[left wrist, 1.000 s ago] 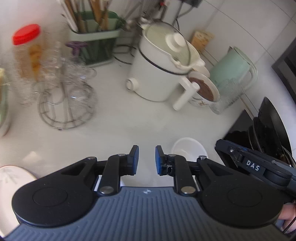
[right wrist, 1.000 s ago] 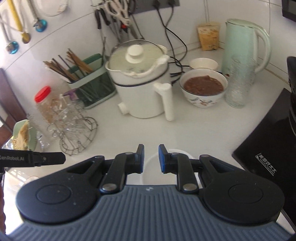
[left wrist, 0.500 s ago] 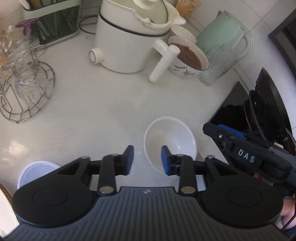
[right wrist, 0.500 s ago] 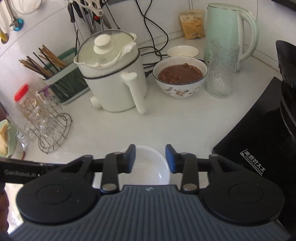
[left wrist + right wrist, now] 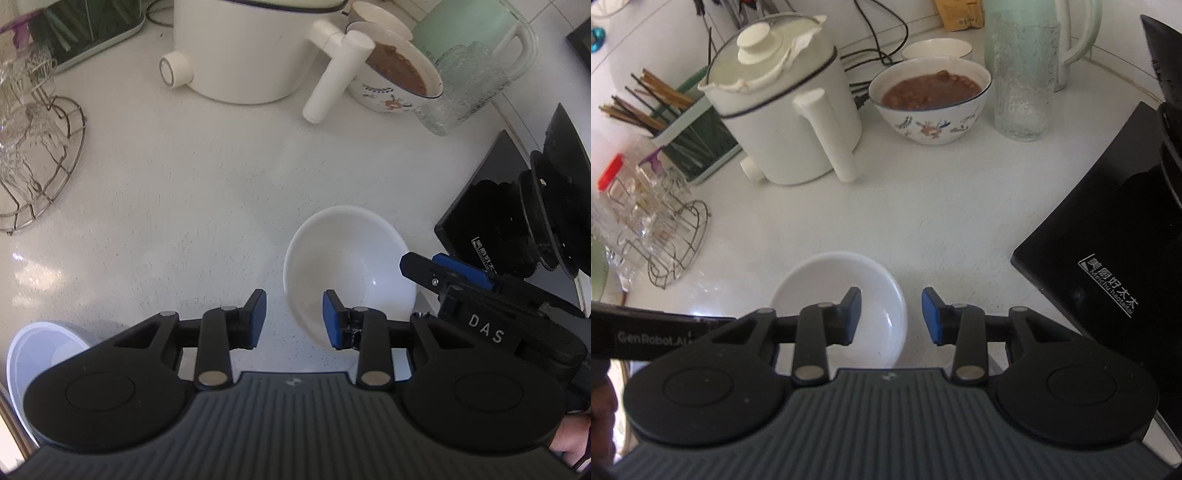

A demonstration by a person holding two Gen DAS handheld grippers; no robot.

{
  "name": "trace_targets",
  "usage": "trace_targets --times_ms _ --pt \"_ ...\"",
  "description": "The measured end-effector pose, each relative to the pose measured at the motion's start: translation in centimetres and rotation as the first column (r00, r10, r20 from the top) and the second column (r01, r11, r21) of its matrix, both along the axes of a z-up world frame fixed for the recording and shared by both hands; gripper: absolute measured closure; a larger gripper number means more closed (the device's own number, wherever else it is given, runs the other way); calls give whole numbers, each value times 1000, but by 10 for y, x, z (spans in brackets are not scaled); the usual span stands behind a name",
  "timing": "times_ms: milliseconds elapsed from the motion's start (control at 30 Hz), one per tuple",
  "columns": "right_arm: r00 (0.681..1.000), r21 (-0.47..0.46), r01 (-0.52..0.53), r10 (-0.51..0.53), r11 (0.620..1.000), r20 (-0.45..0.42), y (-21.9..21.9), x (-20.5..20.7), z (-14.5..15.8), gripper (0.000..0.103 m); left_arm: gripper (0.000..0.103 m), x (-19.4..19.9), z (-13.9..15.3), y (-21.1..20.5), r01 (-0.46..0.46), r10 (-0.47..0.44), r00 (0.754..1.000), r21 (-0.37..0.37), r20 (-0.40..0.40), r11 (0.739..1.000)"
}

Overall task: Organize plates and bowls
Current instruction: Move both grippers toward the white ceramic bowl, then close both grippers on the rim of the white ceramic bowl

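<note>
An empty white bowl (image 5: 351, 266) sits on the white counter; it also shows in the right wrist view (image 5: 842, 291). My left gripper (image 5: 294, 319) is open, with the bowl's left rim between its fingers. My right gripper (image 5: 891, 315) is open, with the bowl's right rim between its fingers; it shows in the left wrist view (image 5: 443, 271) at the bowl's right side. A second white bowl (image 5: 40, 354) sits at the lower left, partly hidden by the left gripper body.
A white electric pot (image 5: 786, 110), a patterned bowl of brown food (image 5: 931, 99), a glass tumbler (image 5: 1021, 74) and a mint kettle (image 5: 1067, 37) stand at the back. A wire rack of glasses (image 5: 657, 229) is left. A black induction cooker (image 5: 1108, 236) is right.
Both grippers have opened wider and moved down and closer to the white bowl, one at each side of its rim. The second bowl came into the left wrist view.
</note>
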State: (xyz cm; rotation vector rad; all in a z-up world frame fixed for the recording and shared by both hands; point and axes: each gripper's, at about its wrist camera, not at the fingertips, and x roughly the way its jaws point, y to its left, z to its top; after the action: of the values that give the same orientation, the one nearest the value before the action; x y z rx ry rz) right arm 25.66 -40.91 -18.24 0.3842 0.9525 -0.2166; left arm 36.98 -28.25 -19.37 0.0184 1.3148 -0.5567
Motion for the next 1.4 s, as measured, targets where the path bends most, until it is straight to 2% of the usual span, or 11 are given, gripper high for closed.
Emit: trace_targets --times_ms 167,300,367,433,733,867,1033,1400 --pt "999 15 16 -15 1000 -31 -2 2 -10 65 65 -1 -12 -1 -11 11 1000 6 -27 1000" --pt "999 20 10 -9 1000 -49 -1 2 -18 65 66 -3 -16 -4 -18 18 1000 -1 -19 1000" --pt "998 24 1 0 1000 -57 0 2 -21 69 68 -4 -17 -4 -5 5 1000 -9 -13 1000" --pt "999 37 -13 15 999 -53 0 2 -20 74 74 -4 -19 -6 6 -6 1000 -3 -15 1000" --pt "997 21 -55 56 998 -45 6 4 -19 78 88 -4 -23 -6 -3 3 1000 3 -3 1000" --pt "996 43 -56 59 998 -65 4 4 -27 81 89 -4 -24 -2 -14 14 1000 -3 1 1000" --pt "994 47 -67 71 997 -87 14 2 -31 82 91 -7 -20 1 -16 15 999 26 38 1000" --pt "991 62 -103 108 993 -79 19 1 -20 82 90 -13 -13 18 -52 52 998 -2 22 999"
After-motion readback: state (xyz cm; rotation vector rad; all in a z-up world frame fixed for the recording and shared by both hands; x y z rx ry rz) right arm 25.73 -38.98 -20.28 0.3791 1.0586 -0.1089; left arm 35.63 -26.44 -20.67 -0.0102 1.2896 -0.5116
